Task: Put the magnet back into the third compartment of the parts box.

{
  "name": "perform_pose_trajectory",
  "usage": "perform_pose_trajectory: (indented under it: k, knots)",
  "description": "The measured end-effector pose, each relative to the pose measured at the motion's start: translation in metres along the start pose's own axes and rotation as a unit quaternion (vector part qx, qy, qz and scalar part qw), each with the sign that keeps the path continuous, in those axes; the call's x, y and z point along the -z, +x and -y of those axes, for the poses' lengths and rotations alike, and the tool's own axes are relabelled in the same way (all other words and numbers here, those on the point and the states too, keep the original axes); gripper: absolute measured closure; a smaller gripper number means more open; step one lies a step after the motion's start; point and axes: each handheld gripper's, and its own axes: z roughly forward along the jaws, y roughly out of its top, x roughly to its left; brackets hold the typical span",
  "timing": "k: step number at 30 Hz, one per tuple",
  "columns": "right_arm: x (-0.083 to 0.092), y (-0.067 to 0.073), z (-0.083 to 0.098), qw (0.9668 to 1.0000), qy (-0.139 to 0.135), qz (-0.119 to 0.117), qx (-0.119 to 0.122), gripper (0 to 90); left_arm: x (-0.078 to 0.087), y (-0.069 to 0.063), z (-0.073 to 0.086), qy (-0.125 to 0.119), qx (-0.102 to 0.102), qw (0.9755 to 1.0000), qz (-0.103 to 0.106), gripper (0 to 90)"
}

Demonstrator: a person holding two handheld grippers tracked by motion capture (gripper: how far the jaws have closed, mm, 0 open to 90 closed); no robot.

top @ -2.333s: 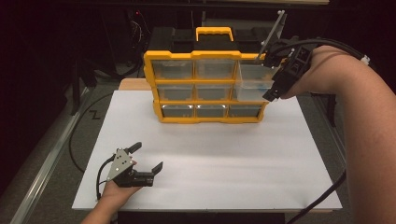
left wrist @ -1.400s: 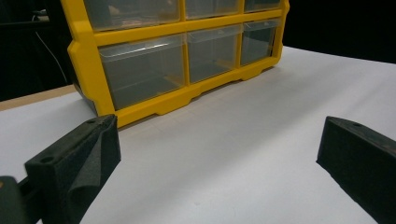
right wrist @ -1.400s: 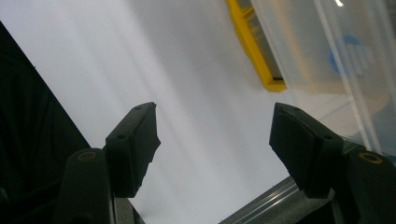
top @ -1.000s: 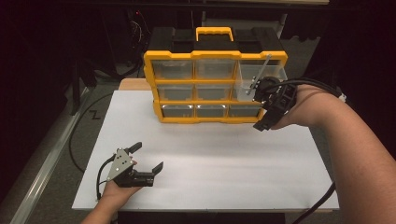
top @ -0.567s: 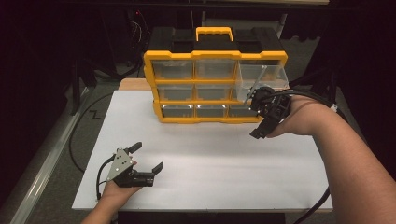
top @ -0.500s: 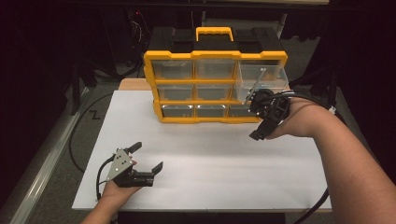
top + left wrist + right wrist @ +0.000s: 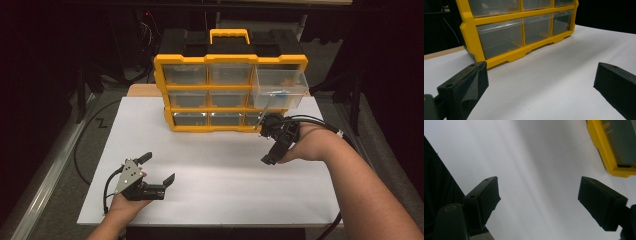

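A yellow organizer [image 7: 230,90] with clear drawers stands at the back of the white table top [image 7: 220,170]. Its top right drawer [image 7: 278,87] is pulled out, and a small blue item [image 7: 280,93] lies inside. My right gripper [image 7: 267,146] hangs low over the table, just in front of the organizer's lower right corner [image 7: 609,157]. Its jaws have just been opening, and between them [image 7: 539,197] there is only bare table. My left gripper [image 7: 159,167] rests at the front left, open and empty [image 7: 541,85], facing the bottom row of drawers [image 7: 499,40].
The organizer's black top carries a yellow handle [image 7: 229,34]. Cables trail from both grippers off the table's front and right edges. A grey floor strip [image 7: 60,165] runs along the left of the table. Dark surroundings lie behind.
My right hand has come down from the pulled-out top right drawer to just above the table in front of the organizer. My left gripper has kept still.
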Motion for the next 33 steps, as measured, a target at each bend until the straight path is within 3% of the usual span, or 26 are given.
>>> perform_pose_trajectory:
  k: [7,18,33]
  knots:
    - [-0.023,0.001,0.004,1.0000,-0.002,-0.003,-0.007,17.4,0.001,0.000,0.000,-0.002,0.001,1.0000,-0.001,0.2]
    - [-0.063,0.004,0.013,0.9997,0.017,-0.015,-0.012,15.4,0.000,0.000,0.000,-0.001,0.001,1.0000,-0.001,0.2]
    - [-0.100,0.012,0.019,0.9992,0.023,-0.024,-0.022,8.1,0.000,0.000,0.000,0.000,-0.001,1.0000,0.001,0.2]
